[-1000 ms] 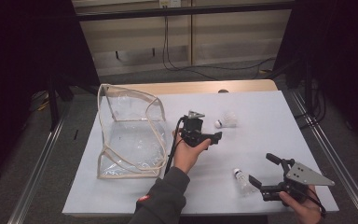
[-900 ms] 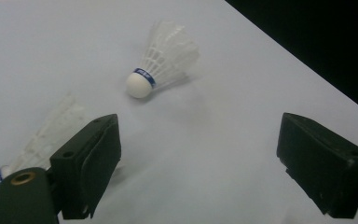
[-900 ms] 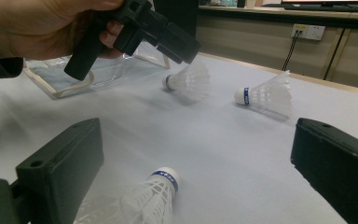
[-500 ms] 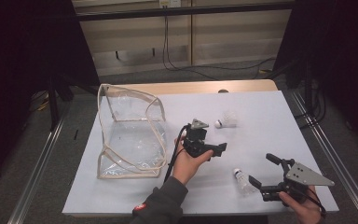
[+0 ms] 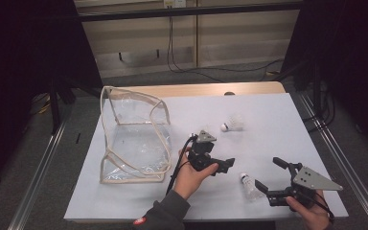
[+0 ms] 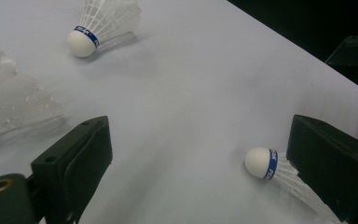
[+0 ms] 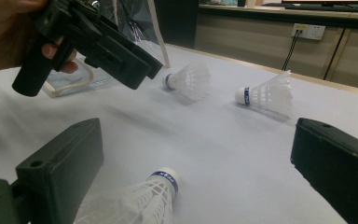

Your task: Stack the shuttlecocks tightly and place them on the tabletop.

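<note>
Left gripper (image 5: 227,165): held above the white table (image 5: 278,120), just right of the clear plastic bag (image 5: 134,139); its jaws stand wide apart with nothing between them, and they have just been opening further.
Near shuttlecock (image 5: 248,184): lies on its side on the table just beyond the left gripper's jaw tips, between the two grippers. In the left gripper view its white cork (image 6: 260,163) with a blue band sits beside the right-hand jaw, not touched by it.
Right gripper (image 5: 273,179): low over the table's near right corner, jaws spread wide and empty. In the right gripper view the near shuttlecock (image 7: 140,200) lies just ahead of its left jaw, cork pointing away.
Far shuttlecock (image 5: 234,124): on the table, well beyond both grippers, on its side.
Third shuttlecock (image 7: 189,79): in the right gripper view it lies just past the left gripper's jaw tips, beside the far one (image 7: 265,97).
Bag: stands open on the table's left side, to the left of the left hand (image 5: 191,175).
</note>
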The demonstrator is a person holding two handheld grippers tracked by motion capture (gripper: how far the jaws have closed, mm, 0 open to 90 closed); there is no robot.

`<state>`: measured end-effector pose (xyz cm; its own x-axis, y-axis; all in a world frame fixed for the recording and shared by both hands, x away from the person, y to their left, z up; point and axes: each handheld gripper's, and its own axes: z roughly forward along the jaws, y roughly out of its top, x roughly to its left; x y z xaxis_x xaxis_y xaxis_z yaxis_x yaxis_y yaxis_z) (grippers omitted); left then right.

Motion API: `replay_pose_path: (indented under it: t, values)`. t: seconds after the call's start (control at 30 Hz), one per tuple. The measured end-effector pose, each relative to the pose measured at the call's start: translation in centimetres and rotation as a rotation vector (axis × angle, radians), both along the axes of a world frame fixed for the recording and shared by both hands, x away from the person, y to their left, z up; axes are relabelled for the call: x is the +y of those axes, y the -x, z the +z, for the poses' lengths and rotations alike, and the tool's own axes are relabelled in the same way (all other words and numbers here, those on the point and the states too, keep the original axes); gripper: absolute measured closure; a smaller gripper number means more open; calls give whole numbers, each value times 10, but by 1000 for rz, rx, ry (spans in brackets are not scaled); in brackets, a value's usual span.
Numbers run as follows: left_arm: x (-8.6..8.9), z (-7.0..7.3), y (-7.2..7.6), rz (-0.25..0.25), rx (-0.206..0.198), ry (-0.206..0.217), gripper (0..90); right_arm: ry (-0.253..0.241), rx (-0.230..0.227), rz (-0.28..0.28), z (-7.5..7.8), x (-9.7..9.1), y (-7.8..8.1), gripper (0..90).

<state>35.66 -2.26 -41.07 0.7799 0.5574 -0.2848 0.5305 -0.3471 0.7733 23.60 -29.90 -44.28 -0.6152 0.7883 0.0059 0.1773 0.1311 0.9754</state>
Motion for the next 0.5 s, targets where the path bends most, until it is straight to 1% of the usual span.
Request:
replay_pose_path:
  t: [0.03,0.17,0.2,0.27,0.33,0.4,0.47,0.5]
  values:
    - [1,0,1,1,5,-1,63,0,0,0,0,0,0,17]
    - [7,-2,7,-18,-8,2,53,-1,1,0,0,1,0,17]
    - [9,-2,8,-24,-6,0,46,-1,2,0,0,2,0,17]
    - [11,-3,11,-26,-5,12,42,1,1,-1,0,2,0,17]
    - [13,-4,13,-38,-8,8,39,0,1,-3,0,2,0,17]
    - [15,-4,16,-46,-13,-4,39,2,1,-5,0,2,0,17]
    - [17,-6,20,-48,-11,2,39,-1,-1,-7,0,2,0,17]
    - [18,-6,22,-54,-13,-2,39,-1,-1,-7,0,2,0,17]
